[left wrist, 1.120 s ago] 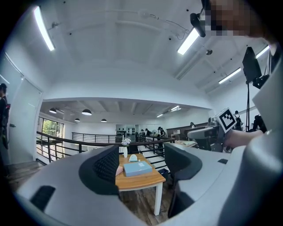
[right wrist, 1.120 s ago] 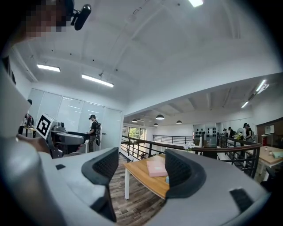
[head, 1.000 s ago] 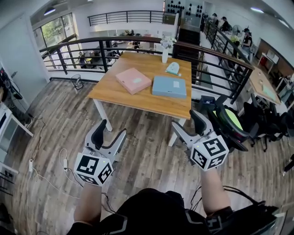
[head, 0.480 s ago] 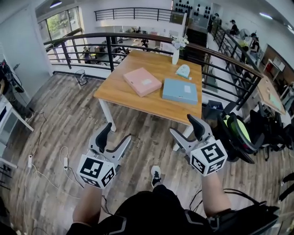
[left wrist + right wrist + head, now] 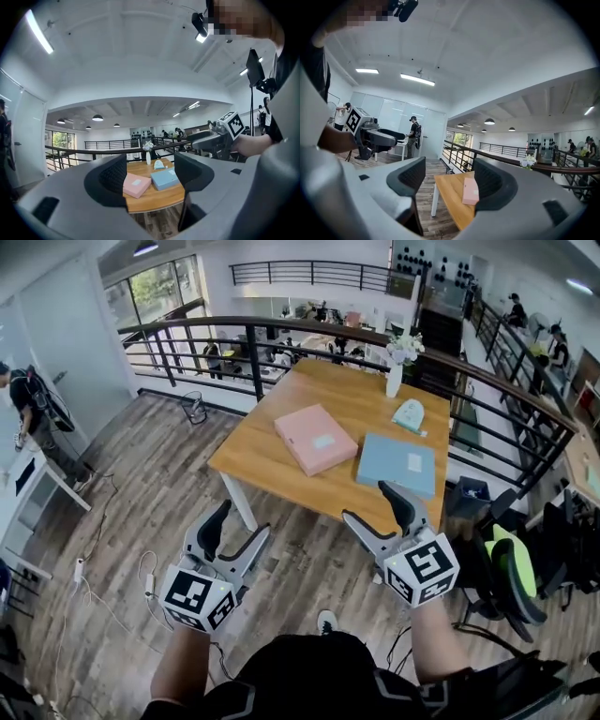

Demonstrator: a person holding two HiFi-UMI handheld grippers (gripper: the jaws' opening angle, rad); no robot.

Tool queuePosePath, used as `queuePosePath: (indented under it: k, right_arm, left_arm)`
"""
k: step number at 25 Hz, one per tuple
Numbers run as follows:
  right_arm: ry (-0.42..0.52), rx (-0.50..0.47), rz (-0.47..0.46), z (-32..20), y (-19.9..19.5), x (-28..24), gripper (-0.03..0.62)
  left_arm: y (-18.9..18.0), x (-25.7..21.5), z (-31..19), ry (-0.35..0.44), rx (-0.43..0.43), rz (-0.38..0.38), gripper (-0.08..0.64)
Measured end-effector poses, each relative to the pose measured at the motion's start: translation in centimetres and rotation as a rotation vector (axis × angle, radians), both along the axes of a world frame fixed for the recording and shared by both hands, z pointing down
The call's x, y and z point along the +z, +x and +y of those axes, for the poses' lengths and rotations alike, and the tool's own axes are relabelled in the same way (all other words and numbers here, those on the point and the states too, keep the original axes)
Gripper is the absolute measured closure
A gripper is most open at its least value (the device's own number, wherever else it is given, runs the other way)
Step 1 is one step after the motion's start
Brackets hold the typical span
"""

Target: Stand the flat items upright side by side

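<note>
The left tool [image 5: 234, 532] and right tool [image 5: 377, 511] hang released and empty, short of the table [image 5: 265, 472]. The pink box [image 5: 316, 438] and blue box [image 5: 397, 464] lie flat toward its near edge. Best approach level, each tool taking one box's edge.

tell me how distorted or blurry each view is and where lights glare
Head view: strong fisheye, the railing curves, the table is sharp, lighting even. Left gripper view: dark round vignette, ceiling strip light blown out. Right gripper view: same vignette, ceiling lights glare mildly.
</note>
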State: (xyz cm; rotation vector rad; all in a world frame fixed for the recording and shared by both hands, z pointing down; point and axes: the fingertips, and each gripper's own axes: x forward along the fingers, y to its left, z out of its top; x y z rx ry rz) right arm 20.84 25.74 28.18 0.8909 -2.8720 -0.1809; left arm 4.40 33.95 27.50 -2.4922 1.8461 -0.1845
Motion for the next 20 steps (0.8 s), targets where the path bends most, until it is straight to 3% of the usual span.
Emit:
queuePosePath:
  k: [10,20]
  right_arm:
    - [-0.002,-0.009,-0.012,-9.6,2.1,0.5,0.272]
    - [-0.019,0.011,-0.028,-15.8,3.4,1.7,0.272]
  left_arm:
    - [2.4,-0.2,-10.9,-0.008,0.006,0.005,0.238]
    - [3.8,1.0,-18.0,-0.037,0.043,-0.009,0.238]
